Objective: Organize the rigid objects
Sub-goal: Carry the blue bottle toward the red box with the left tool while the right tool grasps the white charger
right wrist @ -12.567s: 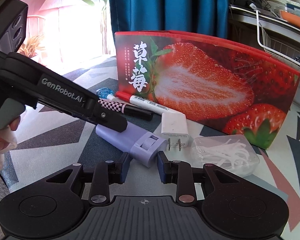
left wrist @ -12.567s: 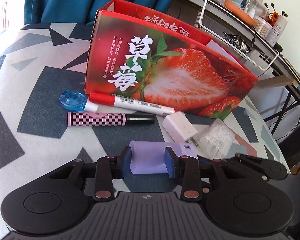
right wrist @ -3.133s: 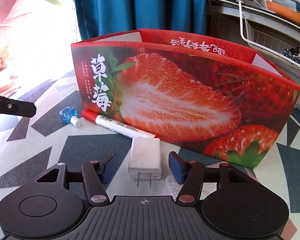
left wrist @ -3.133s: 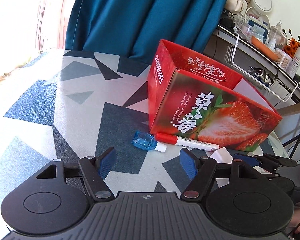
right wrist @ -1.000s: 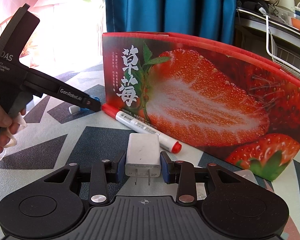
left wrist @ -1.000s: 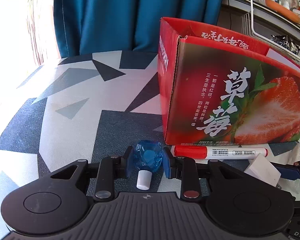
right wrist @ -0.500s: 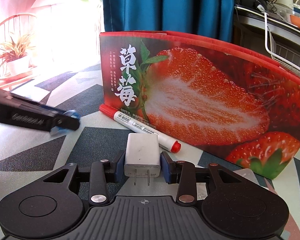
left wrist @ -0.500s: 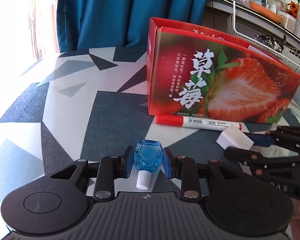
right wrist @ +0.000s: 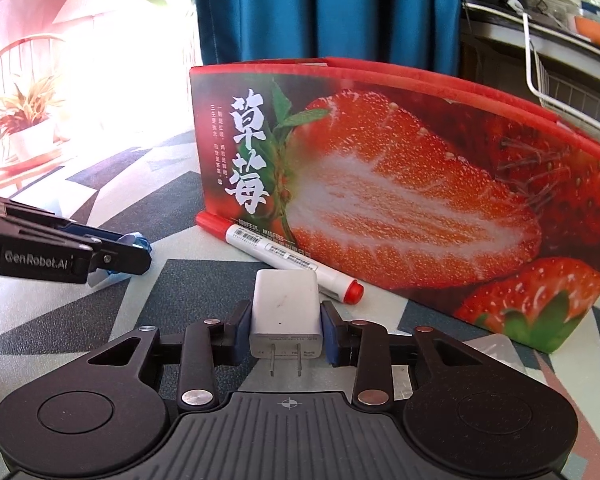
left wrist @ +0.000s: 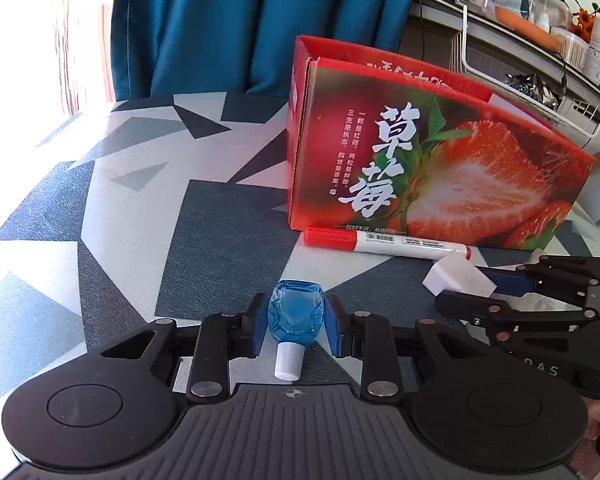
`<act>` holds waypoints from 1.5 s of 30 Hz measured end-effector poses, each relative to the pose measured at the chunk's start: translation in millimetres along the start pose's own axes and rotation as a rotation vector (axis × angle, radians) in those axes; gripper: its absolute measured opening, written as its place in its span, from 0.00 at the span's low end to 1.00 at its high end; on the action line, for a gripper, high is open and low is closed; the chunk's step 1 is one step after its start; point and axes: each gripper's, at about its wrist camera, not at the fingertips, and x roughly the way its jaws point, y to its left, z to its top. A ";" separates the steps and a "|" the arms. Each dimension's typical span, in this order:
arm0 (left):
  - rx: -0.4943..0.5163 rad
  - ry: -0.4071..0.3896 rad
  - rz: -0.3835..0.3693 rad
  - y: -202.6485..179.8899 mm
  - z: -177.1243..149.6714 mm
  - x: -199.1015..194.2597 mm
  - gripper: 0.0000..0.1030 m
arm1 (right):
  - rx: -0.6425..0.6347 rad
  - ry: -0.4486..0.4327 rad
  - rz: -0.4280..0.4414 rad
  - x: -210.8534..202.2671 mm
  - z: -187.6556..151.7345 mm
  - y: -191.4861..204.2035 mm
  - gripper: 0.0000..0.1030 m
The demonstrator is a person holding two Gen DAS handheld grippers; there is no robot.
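My left gripper point(left wrist: 296, 324) is shut on a small blue bottle point(left wrist: 296, 312) with a white cap, held just above the patterned table point(left wrist: 180, 240). In the right wrist view, the right gripper point(right wrist: 286, 328) has a white plug charger point(right wrist: 286, 304) between its pads, prongs toward the camera, and its jaws are closing on it. A red-capped white marker point(left wrist: 384, 242) lies along the front of the open strawberry box point(left wrist: 440, 168). The box stands beyond both grippers. From the left wrist view the right gripper point(left wrist: 496, 284) and the charger point(left wrist: 456, 278) show at the right.
A blue curtain point(left wrist: 260, 20) hangs behind the table. A cluttered shelf with a white wire rack point(left wrist: 540, 92) stands at the back right. A clear plastic packet point(right wrist: 496, 344) lies right of the right gripper, in front of the box.
Over the last second my left gripper drew back from the box with the blue bottle in it, then held still. The right gripper stayed in place around the charger.
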 end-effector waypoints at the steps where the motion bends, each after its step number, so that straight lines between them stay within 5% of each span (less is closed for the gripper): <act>1: 0.001 -0.004 -0.002 -0.9 0.3 -2.0 0.31 | 0.003 -0.003 0.004 -0.8 -0.1 0.2 0.31; 16: 0.034 -0.160 -0.058 -18.4 46.5 -41.6 0.31 | 0.048 -0.157 0.018 -41.4 15.6 -15.4 0.31; 45: -0.059 -0.107 -0.124 -12.7 20.3 -30.7 0.31 | 0.064 0.110 0.041 -38.1 -13.8 -3.4 0.35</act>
